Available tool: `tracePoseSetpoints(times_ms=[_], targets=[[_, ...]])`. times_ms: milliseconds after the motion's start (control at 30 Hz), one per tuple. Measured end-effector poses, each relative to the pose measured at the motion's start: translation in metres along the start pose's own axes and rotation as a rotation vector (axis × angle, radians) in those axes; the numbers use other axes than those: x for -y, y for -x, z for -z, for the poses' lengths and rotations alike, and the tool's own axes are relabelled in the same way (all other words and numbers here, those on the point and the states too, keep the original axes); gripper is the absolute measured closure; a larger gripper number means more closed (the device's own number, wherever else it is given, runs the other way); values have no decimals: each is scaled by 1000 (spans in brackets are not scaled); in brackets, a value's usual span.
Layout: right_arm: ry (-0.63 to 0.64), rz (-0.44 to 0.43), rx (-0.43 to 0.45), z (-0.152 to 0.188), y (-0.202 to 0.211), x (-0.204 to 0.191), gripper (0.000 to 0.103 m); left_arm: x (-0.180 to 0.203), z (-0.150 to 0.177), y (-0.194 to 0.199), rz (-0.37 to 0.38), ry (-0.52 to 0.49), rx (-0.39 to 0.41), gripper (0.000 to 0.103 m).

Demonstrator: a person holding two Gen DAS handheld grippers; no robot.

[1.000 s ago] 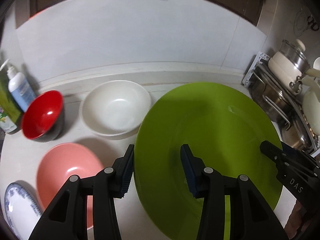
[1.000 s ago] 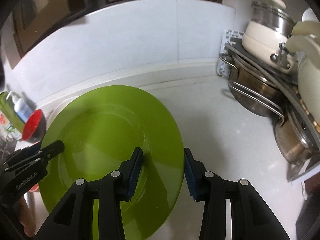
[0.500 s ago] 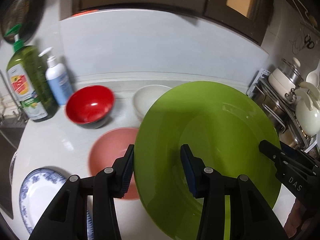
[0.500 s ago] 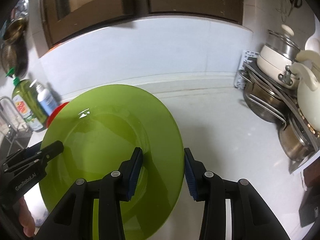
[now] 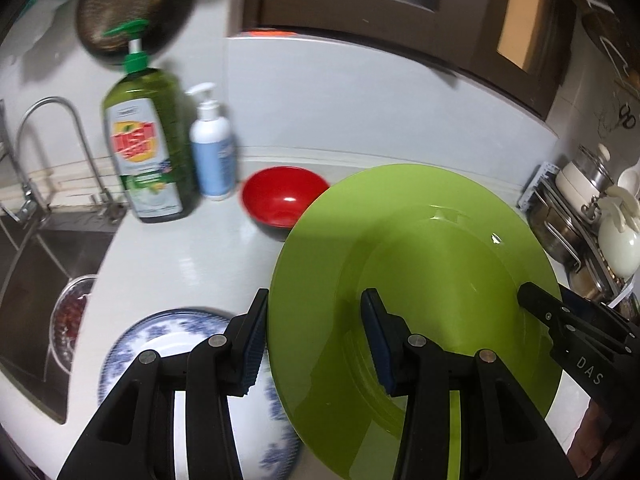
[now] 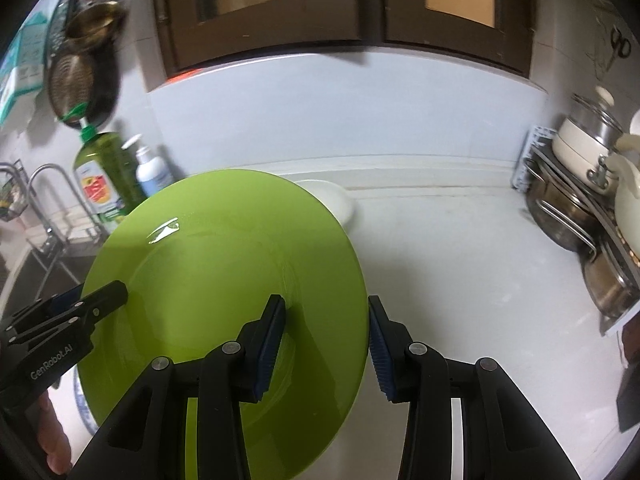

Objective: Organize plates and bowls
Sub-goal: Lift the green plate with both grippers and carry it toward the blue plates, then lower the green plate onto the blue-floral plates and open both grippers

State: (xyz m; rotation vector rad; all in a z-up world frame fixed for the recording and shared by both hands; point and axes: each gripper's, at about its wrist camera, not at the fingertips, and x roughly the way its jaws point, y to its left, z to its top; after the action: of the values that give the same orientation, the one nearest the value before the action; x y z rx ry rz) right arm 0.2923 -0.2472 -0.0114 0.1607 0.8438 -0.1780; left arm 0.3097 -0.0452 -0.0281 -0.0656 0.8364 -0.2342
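Plate (image 5: 432, 264), large and green, is held above the white counter (image 5: 176, 256) by both grippers; its left rim is pinched between the fingers of the left gripper (image 5: 316, 340), its right rim between those of the right gripper (image 6: 327, 340); a blue-patterned plate (image 5: 160, 332) is seen on the counter just beneath its left edge; a red bowl (image 5: 280, 194) stands behind it, a white bowl (image 6: 338, 204) partly hidden beyond; two soap bottles (image 5: 148, 148) are set near the sink (image 5: 36, 264).

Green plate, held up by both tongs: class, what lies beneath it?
Under the green plate, a blue-patterned plate pokes out left; a red bowl sits behind. Anything else underneath is hidden.
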Motion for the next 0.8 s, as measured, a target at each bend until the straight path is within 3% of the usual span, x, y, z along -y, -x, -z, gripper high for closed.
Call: tracePoseSetpoints(times_ms=[433, 800], targets=[[74, -88, -10, 12, 1, -93, 61, -93, 19, 32, -88, 81, 5, 58], [139, -139, -66, 30, -16, -156, 61, -152, 45, 34, -151, 126, -46, 58]])
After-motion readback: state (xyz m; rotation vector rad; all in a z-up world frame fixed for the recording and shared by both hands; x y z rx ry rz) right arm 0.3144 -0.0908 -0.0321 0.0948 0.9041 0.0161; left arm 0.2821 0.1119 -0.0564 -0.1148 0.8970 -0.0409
